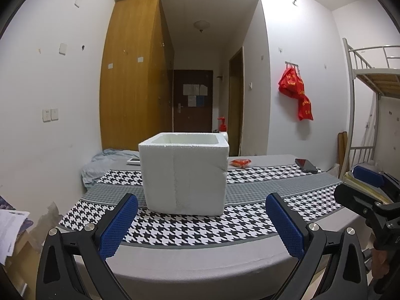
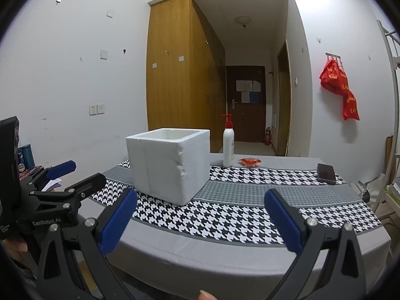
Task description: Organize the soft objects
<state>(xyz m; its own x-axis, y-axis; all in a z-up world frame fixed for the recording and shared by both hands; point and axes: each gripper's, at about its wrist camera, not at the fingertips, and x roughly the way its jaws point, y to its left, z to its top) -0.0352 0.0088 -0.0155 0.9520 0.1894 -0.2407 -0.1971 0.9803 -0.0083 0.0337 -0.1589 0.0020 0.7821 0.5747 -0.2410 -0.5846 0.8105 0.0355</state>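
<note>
A white foam box (image 1: 185,175) stands open-topped on the table's houndstooth cloth (image 1: 200,227); it also shows in the right wrist view (image 2: 168,165). Its inside is hidden. A small red packet (image 1: 240,162) lies behind it to the right, also seen in the right wrist view (image 2: 250,162). My left gripper (image 1: 200,225) is open and empty, in front of the box. My right gripper (image 2: 200,222) is open and empty, to the right of the box. A crumpled pale blue cloth (image 1: 105,161) lies at the far left of the table.
A white pump bottle (image 2: 228,147) stands behind the box. A dark phone (image 2: 326,173) lies at the far right of the table. A white flat item (image 1: 133,160) lies by the blue cloth. A bunk bed frame (image 1: 362,105) stands to the right.
</note>
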